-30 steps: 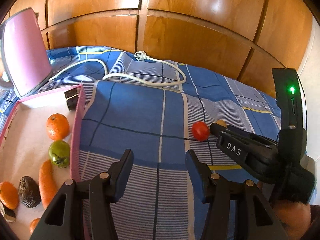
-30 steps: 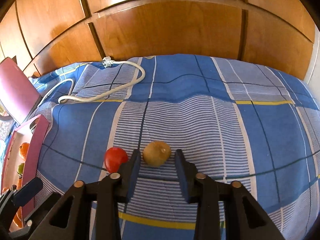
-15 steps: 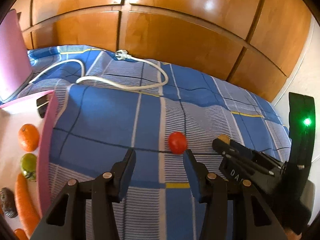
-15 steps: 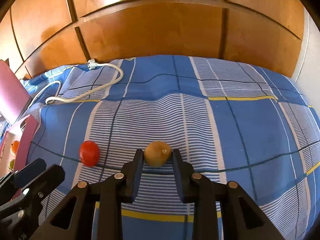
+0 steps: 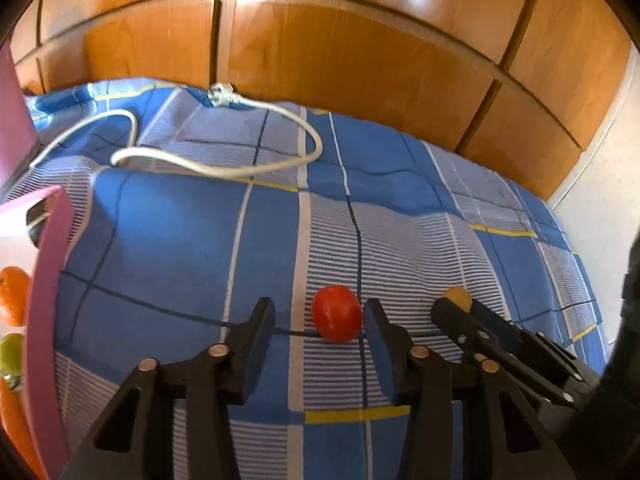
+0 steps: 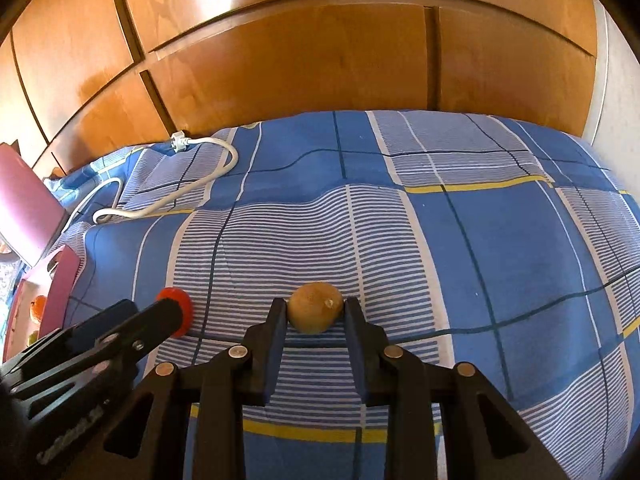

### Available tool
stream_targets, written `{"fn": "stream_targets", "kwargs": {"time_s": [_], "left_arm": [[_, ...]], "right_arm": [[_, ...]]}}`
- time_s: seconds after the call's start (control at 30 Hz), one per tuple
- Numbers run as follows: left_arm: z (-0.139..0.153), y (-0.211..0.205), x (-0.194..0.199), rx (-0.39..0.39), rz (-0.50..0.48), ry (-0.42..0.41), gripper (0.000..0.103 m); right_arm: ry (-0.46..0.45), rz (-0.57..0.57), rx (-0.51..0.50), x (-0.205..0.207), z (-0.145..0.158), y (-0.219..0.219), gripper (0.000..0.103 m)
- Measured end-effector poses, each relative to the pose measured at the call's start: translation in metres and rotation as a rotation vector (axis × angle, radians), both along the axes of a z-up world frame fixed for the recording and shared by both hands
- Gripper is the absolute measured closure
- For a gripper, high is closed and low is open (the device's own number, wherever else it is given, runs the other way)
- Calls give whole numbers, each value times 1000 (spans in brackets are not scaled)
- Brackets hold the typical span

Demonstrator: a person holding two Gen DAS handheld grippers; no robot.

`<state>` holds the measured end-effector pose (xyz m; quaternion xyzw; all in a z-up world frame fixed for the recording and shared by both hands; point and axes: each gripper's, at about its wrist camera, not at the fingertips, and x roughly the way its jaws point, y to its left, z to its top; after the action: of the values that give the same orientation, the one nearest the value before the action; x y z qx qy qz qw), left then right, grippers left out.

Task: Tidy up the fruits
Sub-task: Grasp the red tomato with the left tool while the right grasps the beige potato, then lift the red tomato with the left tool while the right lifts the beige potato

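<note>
White power cable on blue checked bedspread, wooden wardrobe behind.

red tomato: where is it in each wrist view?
Left wrist: red tomato low centre, between the left claw's fingers, against the right-hand one.
Right wrist: lower left, partly hidden behind the left claw.
Shared landmark: white power cable at the far side of the blue checked bedspread.

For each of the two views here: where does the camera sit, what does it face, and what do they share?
Left wrist view: sits on the left gripper, looks down along its fingers at the red tomato between the closing jaws; the right gripper shows at right.
Right wrist view: sits on the right gripper, shut on the brown kiwi; the left gripper enters lower left.
Shared: tomato, kiwi, blue checked bedspread, white cable, pink box, wooden panels.
</note>
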<state>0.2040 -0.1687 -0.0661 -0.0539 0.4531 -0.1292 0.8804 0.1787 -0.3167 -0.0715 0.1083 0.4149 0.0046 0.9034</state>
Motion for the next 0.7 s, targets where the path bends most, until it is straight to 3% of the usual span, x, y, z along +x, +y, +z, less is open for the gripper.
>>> {"fn": "stream_targets", "kwargs": {"time_s": [0.1, 0.4, 0.7], "left_arm": [[-2, -2, 0, 16, -1, -1, 77], [-3, 12, -25, 28, 5, -6, 77], [-3, 25, -63, 57, 5, -12, 77]], "right_arm": [[2, 0, 2, 0, -1, 0, 74], [8, 2, 4, -3, 0, 0, 74], [25, 43, -17, -31, 1, 12, 74]]}}
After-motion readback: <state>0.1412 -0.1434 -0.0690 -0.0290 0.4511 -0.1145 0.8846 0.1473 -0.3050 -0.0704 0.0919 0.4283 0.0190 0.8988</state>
